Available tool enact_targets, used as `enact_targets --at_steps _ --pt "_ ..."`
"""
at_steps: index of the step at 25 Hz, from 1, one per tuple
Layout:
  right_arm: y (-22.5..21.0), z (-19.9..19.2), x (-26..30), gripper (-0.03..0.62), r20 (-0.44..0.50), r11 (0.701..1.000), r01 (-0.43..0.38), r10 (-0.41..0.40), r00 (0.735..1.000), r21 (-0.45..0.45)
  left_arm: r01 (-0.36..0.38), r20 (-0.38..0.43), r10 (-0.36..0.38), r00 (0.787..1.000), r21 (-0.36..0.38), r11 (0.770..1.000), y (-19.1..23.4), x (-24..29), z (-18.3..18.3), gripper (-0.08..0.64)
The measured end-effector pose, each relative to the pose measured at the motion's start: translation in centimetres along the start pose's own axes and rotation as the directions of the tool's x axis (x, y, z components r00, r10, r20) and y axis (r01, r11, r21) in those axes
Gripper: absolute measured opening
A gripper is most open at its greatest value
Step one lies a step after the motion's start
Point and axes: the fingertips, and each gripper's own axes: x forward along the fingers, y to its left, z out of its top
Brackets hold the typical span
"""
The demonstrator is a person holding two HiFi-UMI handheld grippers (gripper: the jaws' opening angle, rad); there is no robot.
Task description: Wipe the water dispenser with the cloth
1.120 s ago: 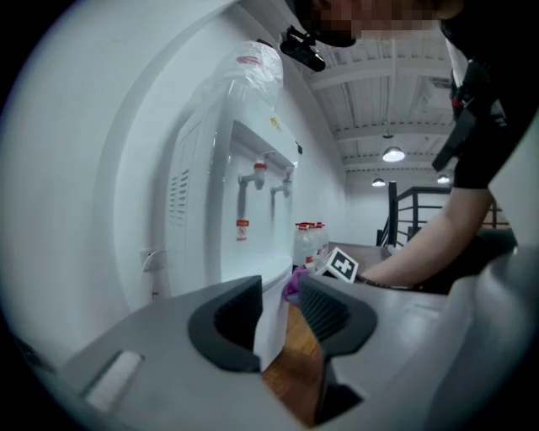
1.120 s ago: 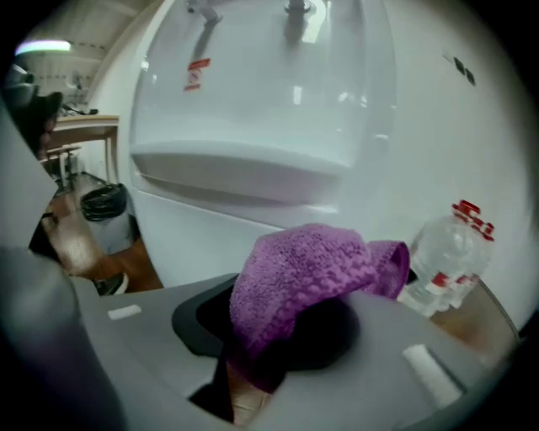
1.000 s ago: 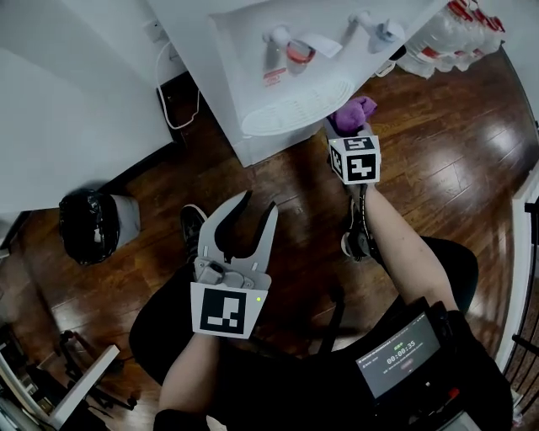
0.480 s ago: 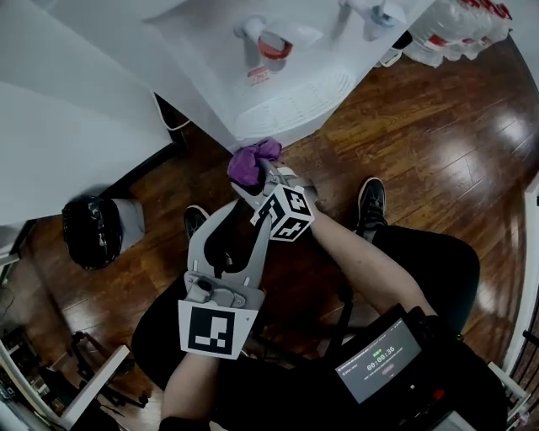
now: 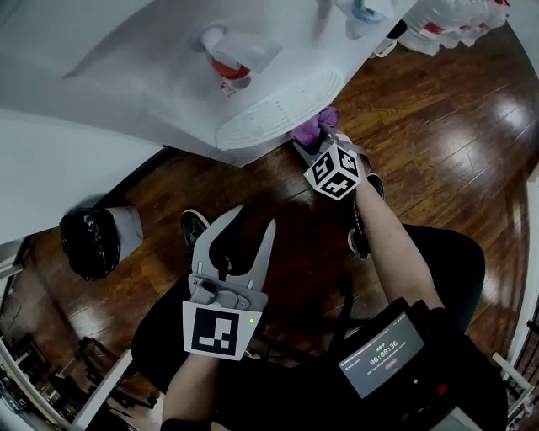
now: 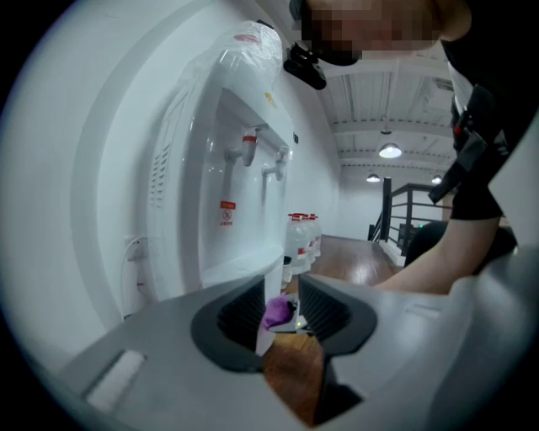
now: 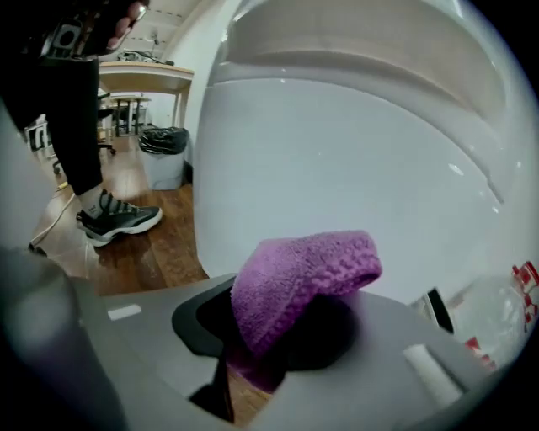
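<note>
1. Right fingers (image 7: 396, 345) are clamped on the purple cloth (image 7: 303, 278). It bulges up and out past the tips of the right gripper (image 7: 282, 353).
2. Narrow gap on the left gripper (image 5: 255, 217), with nothing between its fingers. It hovers over the person's lap, well apart from the water dispenser (image 5: 168, 76).
3. Containers: the bin (image 5: 93, 240) by the wall is lined with a black bag, and I can't tell what's inside. Clear water bottles (image 5: 450, 21) with red labels stand on the wood floor (image 5: 438, 143) beyond the dispenser. I can't read their fill level.
4. Cloth position, from the head view: at the dispenser's lower front, just under the right end of the drip tray (image 5: 278, 109). I can't tell whether it touches the panel.
5. View differences: the right gripper view shows the white front panel filling the frame behind the cloth, plus a shoe (image 7: 118, 219) and the bin off to the left. The left gripper view shows the dispenser side-on with both taps (image 6: 253, 151), and the cloth small and far off in the gap between its fingers. Only the head view shows both grippers at once.
</note>
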Motion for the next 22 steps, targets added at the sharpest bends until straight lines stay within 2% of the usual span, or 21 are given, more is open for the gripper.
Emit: enact_targets --at_steps 4,6,8,9,10,14,17,19,22 --pt "-3.8 -3.8 -0.1 0.124 -0.129 0.987 0.123 -0.109 0.986 0.103 0.004 0.000 -0.004 1.000 -0.004 1.000 0.2 0.5 0.4 0.140" --pt "-5.9 -5.3 -0.5 0.126 -0.169 0.955 0.217 -0.185 0.968 0.202 0.001 -0.005 -0.001 1.000 -0.008 1.000 0.5 0.6 0.3 0.140" --pt "-7.2 -5.9 -0.8 0.126 -0.187 0.906 0.299 -0.252 0.950 0.298 -0.005 -0.013 0.005 1.000 -0.023 1.000 0.7 0.4 0.0 0.140" --pt "-7.1 -5.8 -0.7 0.126 -0.188 0.894 0.313 -0.264 0.946 0.322 -0.006 -0.013 0.006 1.000 -0.033 0.999 0.8 0.3 0.0 0.140" --pt "-6.4 -5.3 -0.3 0.126 -0.183 0.894 0.307 -0.260 0.948 0.326 -0.005 -0.010 0.005 1.000 -0.038 0.999 0.9 0.3 0.1 0.140" --pt "-0.1 -1.2 1.7 0.126 -0.127 0.950 0.177 -0.149 0.981 0.256 0.000 0.000 0.000 1.000 -0.024 1.000 0.8 -0.2 0.3 0.140" --pt "6.3 4.0 3.0 0.126 -0.060 0.992 0.028 -0.020 0.998 0.121 -0.004 0.007 0.004 1.000 -0.034 0.999 0.9 -0.6 0.5 0.140" --pt "10.1 7.1 3.9 0.126 -0.029 0.998 -0.063 0.064 0.998 0.030 -0.006 0.021 0.007 1.000 -0.046 0.999 1.0 -0.8 1.0 0.140" --pt "14.4 9.3 5.2 0.126 -0.016 0.981 -0.159 0.158 0.987 -0.111 -0.009 0.034 0.011 0.999 -0.045 0.999 1.0 -1.1 1.6 0.140"
